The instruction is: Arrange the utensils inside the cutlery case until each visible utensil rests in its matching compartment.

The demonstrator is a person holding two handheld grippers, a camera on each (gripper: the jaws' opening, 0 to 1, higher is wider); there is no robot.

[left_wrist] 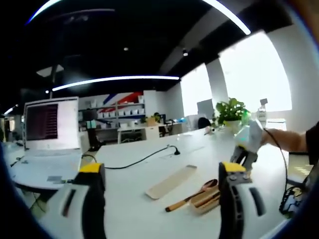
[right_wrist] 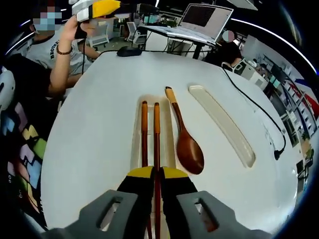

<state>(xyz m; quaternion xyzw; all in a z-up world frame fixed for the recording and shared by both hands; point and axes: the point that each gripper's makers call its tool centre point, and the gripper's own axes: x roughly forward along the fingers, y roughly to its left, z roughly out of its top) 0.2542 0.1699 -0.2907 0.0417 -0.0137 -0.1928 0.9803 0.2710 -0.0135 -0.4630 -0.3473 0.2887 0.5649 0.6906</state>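
While the right gripper (right_wrist: 156, 174) pinches one wooden chopstick (right_wrist: 156, 144) between its nearly closed jaws, the other chopstick (right_wrist: 144, 134) lies just beside it in the same long slot of the cutlery case (right_wrist: 135, 144). The wooden spoon (right_wrist: 187, 147) sits alongside, its bowl toward the camera and, as far as I can tell, resting on the case's right edge or in the neighbouring slot (hard to say which from here). The lid (right_wrist: 224, 127) lies apart on the white table (right_wrist: 89, 124). The left gripper (left_wrist: 162, 186) hangs well above the table with its jaws wide apart, holding nothing.

The risk I'd watch: if the held chopstick is dragged sideways, it could nudge its partner out of line or bump the spoon. Letting go while it is tilted might also leave it propped on the divider.
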